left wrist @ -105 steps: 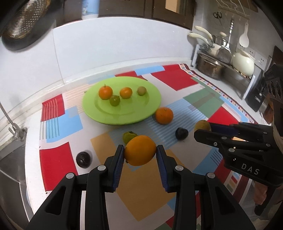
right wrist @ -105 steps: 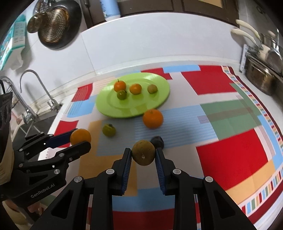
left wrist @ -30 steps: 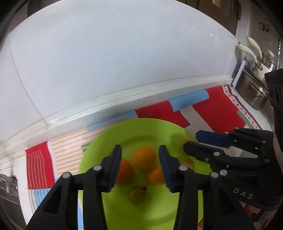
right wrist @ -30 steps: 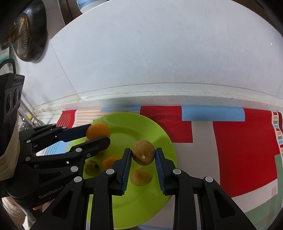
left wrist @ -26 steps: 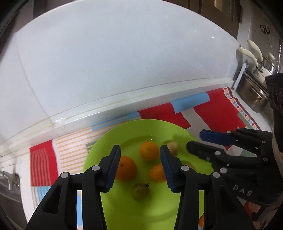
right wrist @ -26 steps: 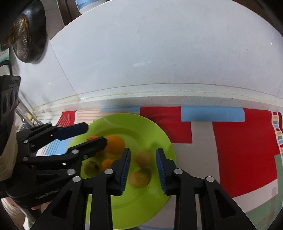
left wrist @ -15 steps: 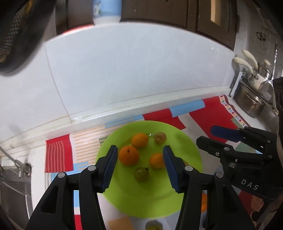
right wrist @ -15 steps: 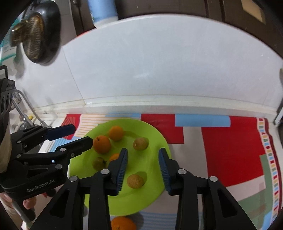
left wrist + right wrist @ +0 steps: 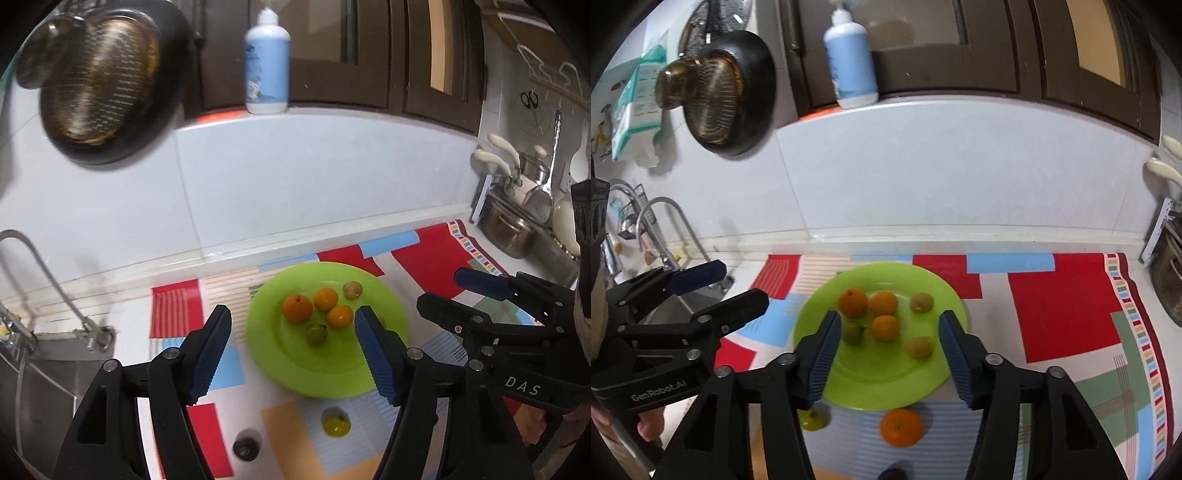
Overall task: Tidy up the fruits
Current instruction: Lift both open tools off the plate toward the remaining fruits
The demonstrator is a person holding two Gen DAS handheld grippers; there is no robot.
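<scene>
The round lime-green plastic plate point(image 9: 945, 295) rests on the patchwork mat of red, blue, green and orange blocks point(image 9: 1067, 314) that covers the white counter. On the plate you see six fruits: a stemmed orange point(image 9: 852, 302) at the back left, a second orange point(image 9: 882, 303) touching it on the right, a third orange point(image 9: 885, 327) just in front, a small green fruit point(image 9: 852, 332) to the left of that, a small tan fruit point(image 9: 921, 302) at the back right, and another tan fruit point(image 9: 918, 348) nearer the front. Off the plate, on the mat just beside its near rim, lie a larger orange point(image 9: 900, 427) and a yellow-green fruit point(image 9: 812, 419); a small dark fruit point(image 9: 245, 446) lies further forward and to the left. Your left gripper point(image 9: 293, 354) hangs above the plate with its blue-padded jaws opening and nothing between them. Your right gripper point(image 9: 886, 354) is likewise above the plate, jaws opening and empty. Behind the counter, a white-and-blue pump bottle point(image 9: 851, 70) stands on the ledge, and a black pan holding a metal strainer point(image 9: 724, 96) hangs on the white tiled wall. A curved steel tap point(image 9: 44, 280) rises at the left.
</scene>
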